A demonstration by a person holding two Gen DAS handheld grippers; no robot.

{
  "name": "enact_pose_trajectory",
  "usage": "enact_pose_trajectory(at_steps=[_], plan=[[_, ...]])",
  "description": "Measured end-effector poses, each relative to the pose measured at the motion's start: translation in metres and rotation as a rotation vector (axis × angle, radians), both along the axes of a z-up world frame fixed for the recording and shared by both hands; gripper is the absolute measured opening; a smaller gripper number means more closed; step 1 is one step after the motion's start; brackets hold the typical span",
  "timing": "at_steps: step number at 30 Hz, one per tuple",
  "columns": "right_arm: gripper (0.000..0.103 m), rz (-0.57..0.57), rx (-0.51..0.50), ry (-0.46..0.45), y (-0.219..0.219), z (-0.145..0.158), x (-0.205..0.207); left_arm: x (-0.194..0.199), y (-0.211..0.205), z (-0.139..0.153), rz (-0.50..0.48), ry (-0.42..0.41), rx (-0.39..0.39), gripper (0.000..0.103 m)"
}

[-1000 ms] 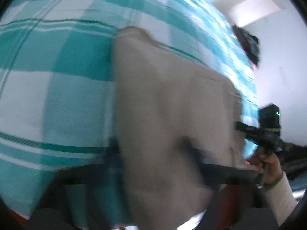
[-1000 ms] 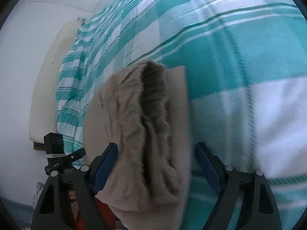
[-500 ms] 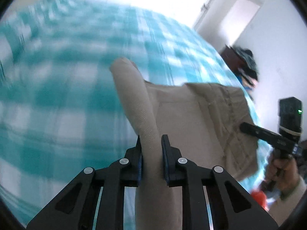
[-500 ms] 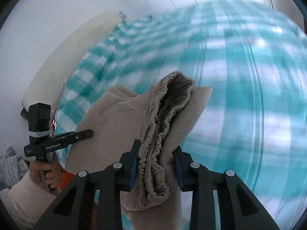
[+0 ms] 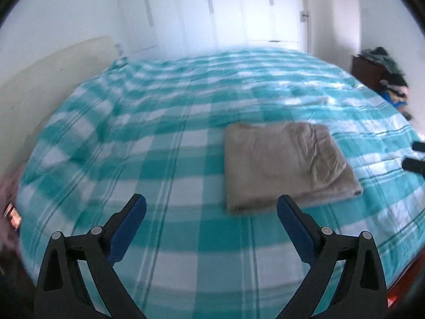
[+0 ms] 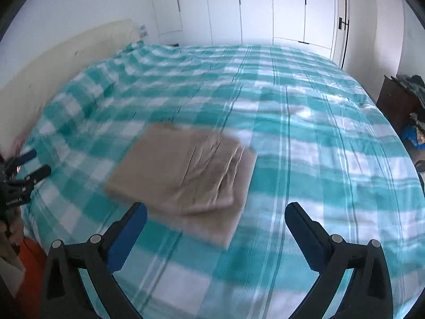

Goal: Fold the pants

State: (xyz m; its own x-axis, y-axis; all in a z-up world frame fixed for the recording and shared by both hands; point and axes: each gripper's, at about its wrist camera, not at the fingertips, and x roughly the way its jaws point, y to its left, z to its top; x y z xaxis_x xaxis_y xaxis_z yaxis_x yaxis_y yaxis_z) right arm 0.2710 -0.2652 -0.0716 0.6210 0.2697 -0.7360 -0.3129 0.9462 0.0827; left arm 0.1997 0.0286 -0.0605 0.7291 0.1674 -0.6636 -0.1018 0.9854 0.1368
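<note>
Grippers, left [image 5: 211, 207] and right [image 6: 215, 215], hover with fingers spread wide, empty, above folded pants [image 5: 285, 160].

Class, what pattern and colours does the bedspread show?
Teal and white checks on the bedspread, clearest in the right wrist view.

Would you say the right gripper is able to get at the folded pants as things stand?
Probably yes. The right gripper is open and empty, and the folded pants lie flat on the checked bedspread just ahead of its fingers, with nothing lying between.
</note>
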Motion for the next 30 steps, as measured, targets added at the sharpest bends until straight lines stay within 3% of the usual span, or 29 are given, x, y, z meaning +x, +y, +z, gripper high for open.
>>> enact_pose_trajectory(at_steps=[4, 10, 14, 19, 30], plan=[[0.103, -0.027, -0.003, -0.024, 0.006, -0.002, -0.056, -0.041, 0.0, 0.006, 0.052, -0.024, -0.034, 0.101], [0.103, -0.044, -0.004, -0.042, 0.019, 0.007, -0.119, -0.065, -0.011, 0.005, -0.008, 0.14, -0.122, 0.101], [0.103, -0.036, -0.047, -0.033, 0.029, 0.013, -0.148, -0.08, -0.015, 0.002, 0.003, 0.18, -0.127, 0.101], [0.102, -0.039, -0.086, -0.032, 0.035, 0.02, -0.166, -0.091, -0.022, 0.004, 0.021, 0.173, -0.069, 0.101], [0.102, -0.095, -0.137, -0.028, 0.032, 0.025, -0.172, -0.094, -0.029, 0.012, 0.0, 0.169, -0.081, 0.101]])
